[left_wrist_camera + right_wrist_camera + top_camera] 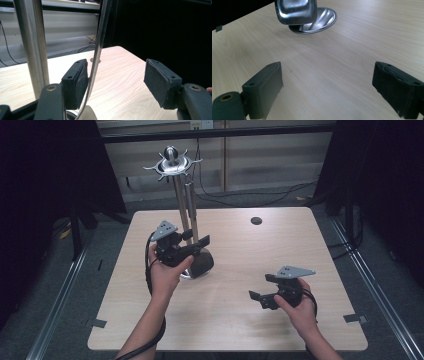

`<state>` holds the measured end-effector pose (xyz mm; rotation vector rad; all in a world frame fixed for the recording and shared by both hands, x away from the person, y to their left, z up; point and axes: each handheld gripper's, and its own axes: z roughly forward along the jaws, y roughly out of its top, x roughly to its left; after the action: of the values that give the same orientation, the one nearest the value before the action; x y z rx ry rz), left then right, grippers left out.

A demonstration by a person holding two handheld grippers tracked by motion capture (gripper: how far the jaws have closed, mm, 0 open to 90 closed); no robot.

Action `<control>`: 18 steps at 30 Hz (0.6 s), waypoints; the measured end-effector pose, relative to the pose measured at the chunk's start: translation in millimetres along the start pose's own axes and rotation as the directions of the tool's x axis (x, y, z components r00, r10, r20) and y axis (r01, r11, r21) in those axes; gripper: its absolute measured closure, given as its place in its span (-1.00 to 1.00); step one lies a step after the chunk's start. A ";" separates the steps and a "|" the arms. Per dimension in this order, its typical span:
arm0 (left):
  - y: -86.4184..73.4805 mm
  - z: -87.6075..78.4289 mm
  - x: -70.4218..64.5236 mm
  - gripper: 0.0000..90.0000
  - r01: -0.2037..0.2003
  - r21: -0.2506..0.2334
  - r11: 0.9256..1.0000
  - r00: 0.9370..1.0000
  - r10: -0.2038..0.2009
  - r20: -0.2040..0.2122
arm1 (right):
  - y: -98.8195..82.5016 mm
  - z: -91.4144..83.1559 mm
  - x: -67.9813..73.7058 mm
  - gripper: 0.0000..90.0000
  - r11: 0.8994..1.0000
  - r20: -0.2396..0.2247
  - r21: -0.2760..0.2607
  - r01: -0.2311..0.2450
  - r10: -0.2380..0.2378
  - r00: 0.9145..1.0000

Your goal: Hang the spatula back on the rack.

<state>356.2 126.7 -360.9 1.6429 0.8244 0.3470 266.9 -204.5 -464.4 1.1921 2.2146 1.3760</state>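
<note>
A steel utensil stand [172,164] with a ring of hooks rises on a pole [181,210] from a round base [323,20] on the wooden table [240,325]. A steel ladle hangs from it, its thin handle [96,57] beside the pole [32,45] and its bowl [295,11] low by the base. My left gripper [197,246] is open around the handle. The handle lies against one pad [76,83], while the other pad stands well clear. My right gripper [261,286] is open over bare table at the right, nothing between its pads [265,92].
A dark round cable hole [256,220] sits near the table's far edge. Small tape pieces [97,323] mark the near corners. Cables lie on the floor behind the table, with metal rails along both sides.
</note>
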 end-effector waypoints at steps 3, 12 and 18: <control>-2.3 0.0 0.0 -0.34 0.000 0.005 1.000 1.000 0.000 -0.011 | -2.2 -1.8 -1.8 -0.80 1.000 0.006 0.004 -0.008 0.008 1.000; -11.8 -5.5 2.7 -0.54 -0.003 0.007 1.000 0.999 0.004 -0.034 | -0.4 -8.2 -5.4 -0.80 1.000 0.026 -0.015 -0.014 0.014 1.000; -14.4 -11.4 5.7 -0.62 -0.032 0.019 0.999 0.998 0.033 -0.050 | -1.3 -8.5 -6.1 -0.80 1.000 0.027 -0.009 -0.008 0.008 1.000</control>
<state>348.3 139.6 -372.7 1.6720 0.8413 0.4058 264.9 -214.7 -462.3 1.2112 2.1855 1.3631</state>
